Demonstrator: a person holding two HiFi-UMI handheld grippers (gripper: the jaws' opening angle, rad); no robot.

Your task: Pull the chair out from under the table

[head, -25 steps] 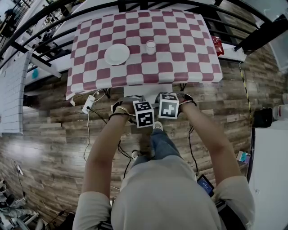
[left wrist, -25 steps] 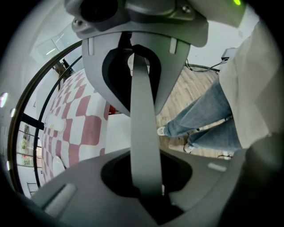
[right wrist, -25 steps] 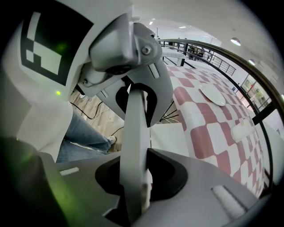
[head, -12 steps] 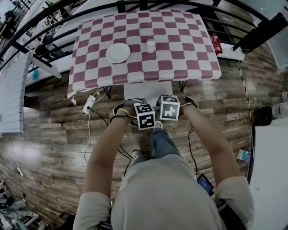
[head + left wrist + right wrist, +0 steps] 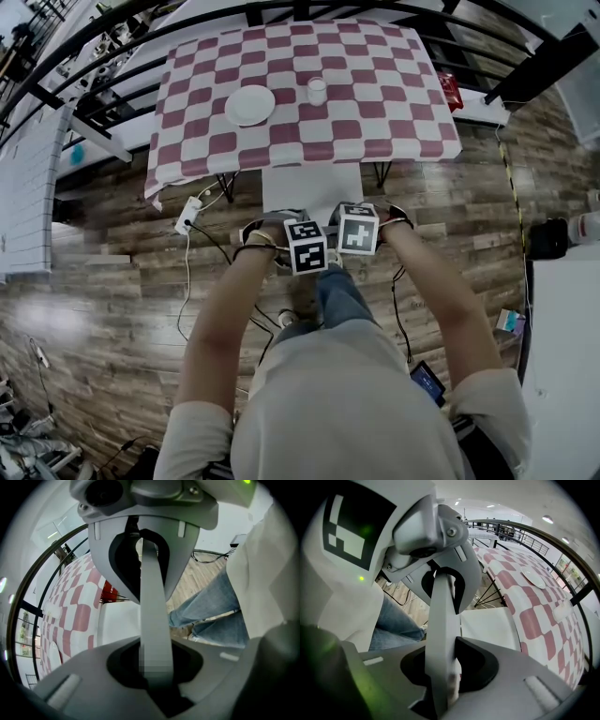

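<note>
White chair (image 5: 310, 190) straight ahead of person, seat partly out from under tabletop (image 5: 394, 112), backrest at near end. Left gripper (image 5: 306, 247) and right gripper (image 5: 357, 228) side by side over backrest top, pointing steeply down. Both clenched on backrest (image 5: 154, 620): pale thin slab runs between jaws in each gripper view. Versus a second ago: more seat clear of checked cloth edge, grippers closer to person. Chair plain white, flat squarish seat, smooth.
</note>
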